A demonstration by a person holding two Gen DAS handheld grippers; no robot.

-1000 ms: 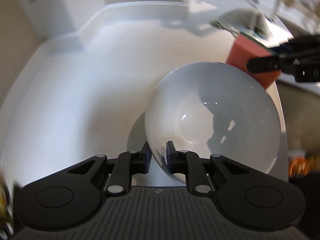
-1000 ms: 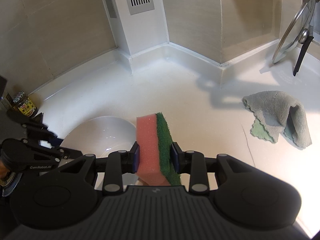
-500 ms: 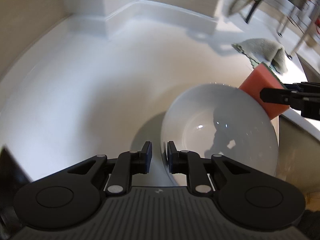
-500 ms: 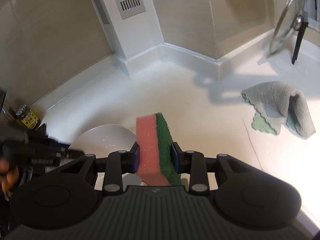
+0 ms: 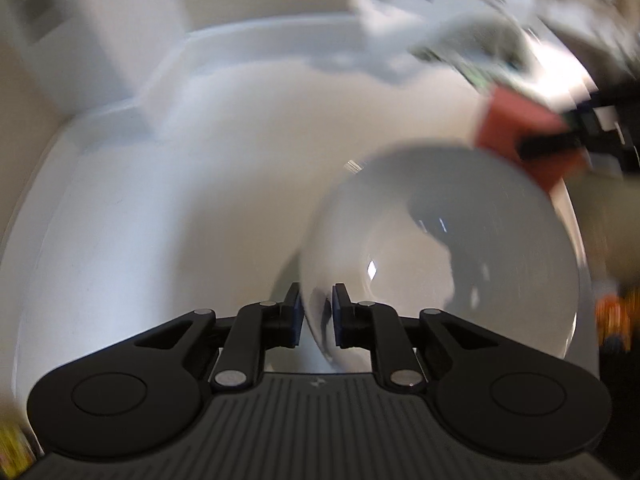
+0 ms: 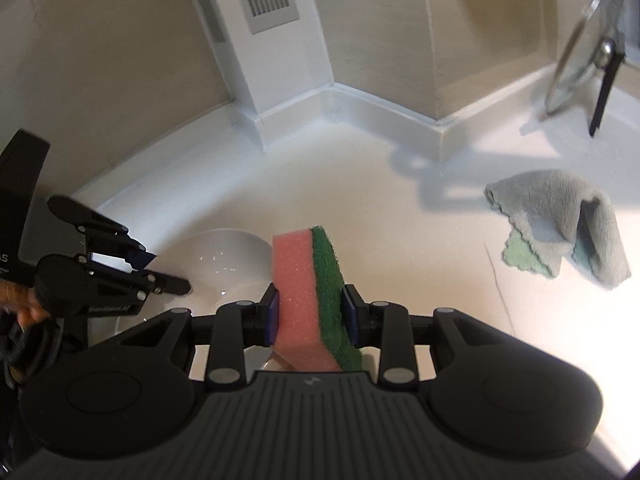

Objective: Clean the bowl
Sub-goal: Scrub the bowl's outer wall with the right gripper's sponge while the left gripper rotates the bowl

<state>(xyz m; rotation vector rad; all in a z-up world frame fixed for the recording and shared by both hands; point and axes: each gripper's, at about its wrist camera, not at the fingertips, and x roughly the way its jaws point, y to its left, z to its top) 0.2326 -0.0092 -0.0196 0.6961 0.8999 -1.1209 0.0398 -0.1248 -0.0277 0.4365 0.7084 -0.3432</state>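
White bowl (image 5: 440, 256) on white tabletop (image 5: 160, 220), tilted, near rim gripped between fingers of left gripper (image 5: 317, 314); fingers narrow, one pad inside the wall, one outside, having just closed slightly on that rim; left wrist view blurred. Right gripper (image 6: 311, 312) clamped on pink-and-green sponge (image 6: 310, 300), sponge upright, pink face left, green scouring face right; sponge held just above and beside far rim of bowl, contact with rim not discernible. Grey cloth (image 6: 560, 224) crumpled on tabletop, well apart to the right; glass lid (image 6: 580, 40) propped at back corner.
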